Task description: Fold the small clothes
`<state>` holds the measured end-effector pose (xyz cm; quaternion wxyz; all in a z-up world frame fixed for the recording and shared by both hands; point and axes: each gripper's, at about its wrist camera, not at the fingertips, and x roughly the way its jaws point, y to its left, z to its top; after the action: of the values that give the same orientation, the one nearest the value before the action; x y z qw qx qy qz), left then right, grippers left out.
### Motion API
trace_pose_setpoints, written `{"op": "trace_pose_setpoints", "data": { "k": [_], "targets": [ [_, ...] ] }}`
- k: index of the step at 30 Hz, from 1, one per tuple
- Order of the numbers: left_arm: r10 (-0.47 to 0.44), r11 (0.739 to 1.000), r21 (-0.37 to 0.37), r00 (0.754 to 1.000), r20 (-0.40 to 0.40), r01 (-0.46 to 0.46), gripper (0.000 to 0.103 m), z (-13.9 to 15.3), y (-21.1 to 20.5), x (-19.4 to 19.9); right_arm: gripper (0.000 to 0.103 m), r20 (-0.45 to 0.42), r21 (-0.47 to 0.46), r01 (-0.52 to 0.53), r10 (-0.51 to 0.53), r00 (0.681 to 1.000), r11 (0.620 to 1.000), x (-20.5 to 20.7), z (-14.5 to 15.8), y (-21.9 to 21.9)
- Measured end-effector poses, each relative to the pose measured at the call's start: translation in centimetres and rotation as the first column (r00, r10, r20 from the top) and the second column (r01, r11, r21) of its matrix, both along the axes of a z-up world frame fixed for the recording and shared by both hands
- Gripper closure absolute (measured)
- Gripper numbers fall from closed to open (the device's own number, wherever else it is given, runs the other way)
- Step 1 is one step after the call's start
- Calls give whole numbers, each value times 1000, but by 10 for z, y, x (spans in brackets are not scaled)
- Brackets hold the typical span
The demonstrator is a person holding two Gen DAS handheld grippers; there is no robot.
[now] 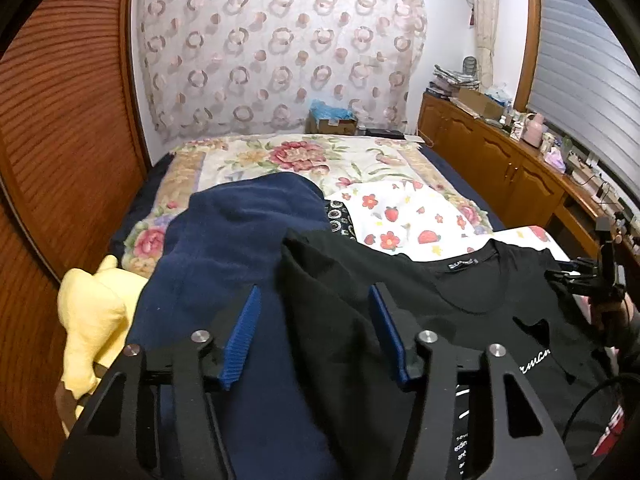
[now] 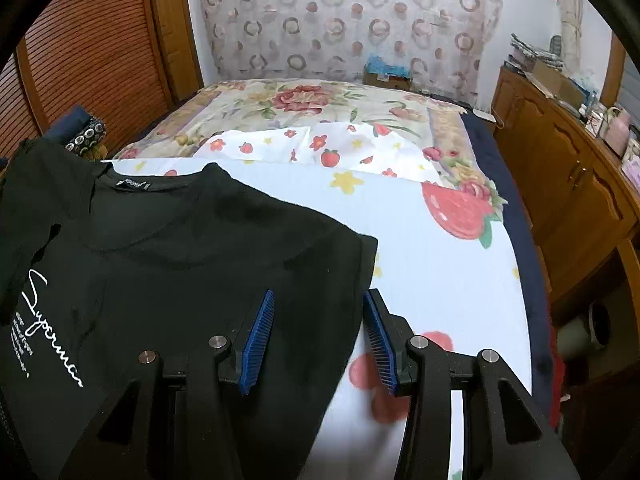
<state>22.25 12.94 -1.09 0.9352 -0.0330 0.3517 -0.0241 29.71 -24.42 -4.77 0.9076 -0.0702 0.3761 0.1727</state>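
Nearest us, the right gripper (image 2: 318,340) stands half open and empty astride the black T-shirt (image 2: 192,248) right edge; the left gripper (image 1: 314,332), likewise half open and empty, hovers over its left shoulder; the collar points away up the bed (image 2: 460,248).

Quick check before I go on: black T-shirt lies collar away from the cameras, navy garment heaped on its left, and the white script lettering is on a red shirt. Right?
Not quite. The white script lettering is printed on the black T-shirt itself, not a red one; the right wrist view shows it plainly. The rest holds: collar away from the cameras, navy garment heaped on its left.
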Motion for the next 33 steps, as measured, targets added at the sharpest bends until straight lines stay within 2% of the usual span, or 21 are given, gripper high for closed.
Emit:
{"op": "trace_pose_setpoints", "data": {
  "k": [8, 11, 13, 15, 22, 27, 33],
  "targets": [
    [-17, 1000, -1, 999, -36, 17, 53, -10, -1, 15, 55, 4, 0, -16, 16, 1000, 1000, 4, -7, -6],
    [-29, 1000, 0, 999, -38, 29, 65, -10, -3, 16, 55, 3, -1, -22, 22, 1000, 1000, 5, -8, -5],
    [-37, 999, 6, 999, -38, 37, 75, -11, -4, 16, 64, 4, 5, -35, 35, 999, 999, 4, -7, -5],
    [-45, 999, 6, 999, -29, 45, 97, -10, -5, 16, 97, -5, 35, -64, 64, 998, 997, 2, -6, -6],
    [-65, 998, 20, 994, 89, 63, 98, 19, -17, -8, 98, 122, 89, -83, 72, 990, 993, -24, 24, -16],
    [-98, 995, 19, 978, 184, 96, 98, 46, -31, -41, 98, 219, 122, -91, 63, 974, 988, -57, 50, -26],
    [-114, 993, 12, 963, 245, 114, 98, 53, -42, -89, 98, 293, 135, -114, 70, 953, 984, -106, 65, -38]
  ]
}}
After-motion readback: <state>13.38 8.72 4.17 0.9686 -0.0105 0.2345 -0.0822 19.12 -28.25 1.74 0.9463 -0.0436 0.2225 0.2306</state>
